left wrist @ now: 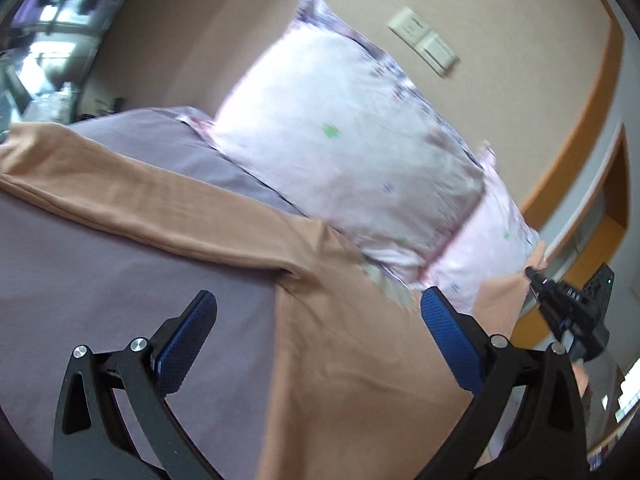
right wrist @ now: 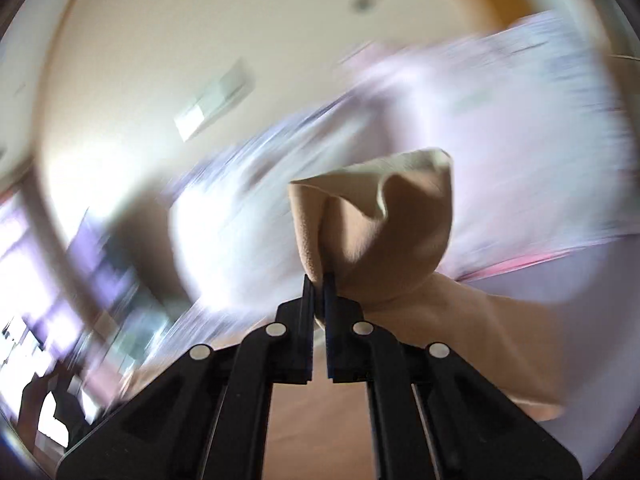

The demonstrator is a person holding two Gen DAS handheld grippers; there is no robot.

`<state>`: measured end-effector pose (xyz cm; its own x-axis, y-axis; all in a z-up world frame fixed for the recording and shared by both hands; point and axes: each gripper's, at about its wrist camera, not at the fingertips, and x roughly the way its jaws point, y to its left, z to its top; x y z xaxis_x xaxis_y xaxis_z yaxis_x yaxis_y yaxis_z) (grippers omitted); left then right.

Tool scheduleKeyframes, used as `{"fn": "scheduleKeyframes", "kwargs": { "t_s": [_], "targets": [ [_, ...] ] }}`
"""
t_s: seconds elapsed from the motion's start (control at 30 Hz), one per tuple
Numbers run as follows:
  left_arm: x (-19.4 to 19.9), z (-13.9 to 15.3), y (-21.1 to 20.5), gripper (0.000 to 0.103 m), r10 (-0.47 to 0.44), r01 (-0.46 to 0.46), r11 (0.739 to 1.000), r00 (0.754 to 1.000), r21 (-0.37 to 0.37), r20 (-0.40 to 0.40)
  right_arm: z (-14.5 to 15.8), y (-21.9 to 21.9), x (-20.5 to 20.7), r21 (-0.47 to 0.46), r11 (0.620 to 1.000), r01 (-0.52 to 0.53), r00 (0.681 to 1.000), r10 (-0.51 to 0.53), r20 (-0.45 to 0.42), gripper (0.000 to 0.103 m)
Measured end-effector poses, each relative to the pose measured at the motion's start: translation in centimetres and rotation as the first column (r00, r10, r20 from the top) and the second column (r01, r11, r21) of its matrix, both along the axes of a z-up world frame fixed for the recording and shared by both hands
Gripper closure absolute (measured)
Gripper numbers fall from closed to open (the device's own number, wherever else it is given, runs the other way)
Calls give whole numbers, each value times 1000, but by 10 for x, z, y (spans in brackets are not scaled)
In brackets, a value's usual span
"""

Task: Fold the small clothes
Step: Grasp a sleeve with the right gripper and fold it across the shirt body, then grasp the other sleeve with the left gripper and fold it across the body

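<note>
A tan long-sleeved top [left wrist: 344, 344] lies on a purple bedsheet [left wrist: 120, 280], one sleeve [left wrist: 132, 196] stretched out to the left. My left gripper [left wrist: 318, 312] is open and empty, its blue pads [left wrist: 188, 340] either side of the top's body just above it. My right gripper [right wrist: 319, 280] is shut on a fold of the tan top [right wrist: 376, 220] and holds it lifted. It shows at the right edge of the left wrist view [left wrist: 534, 276], pinching the top's raised far part. The right wrist view is blurred.
Two pale pink patterned pillows [left wrist: 352, 148] lean against a beige wall [left wrist: 500, 0] behind the top. Wall switches [left wrist: 424, 38] sit above them. A window and clutter [left wrist: 48, 40] are at the far left. An orange wood trim [left wrist: 580, 140] runs at the right.
</note>
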<state>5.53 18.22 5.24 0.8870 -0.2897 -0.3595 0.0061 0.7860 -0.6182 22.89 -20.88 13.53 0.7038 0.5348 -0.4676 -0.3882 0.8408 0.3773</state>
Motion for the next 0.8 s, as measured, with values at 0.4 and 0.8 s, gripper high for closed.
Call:
{"fn": "scheduleKeyframes", "kwargs": {
  "t_s": [0.4,0.8],
  "targets": [
    [0,-25,131,4,248,-272,954,952,-124,-179,-41,26,-2,-34,999,-42,992,37,-124,43],
    [24,-61,190,33,286,-435,849,856,-300,-431,-38,2,-59,62,996,-62,994,67,-86,34]
  ]
}}
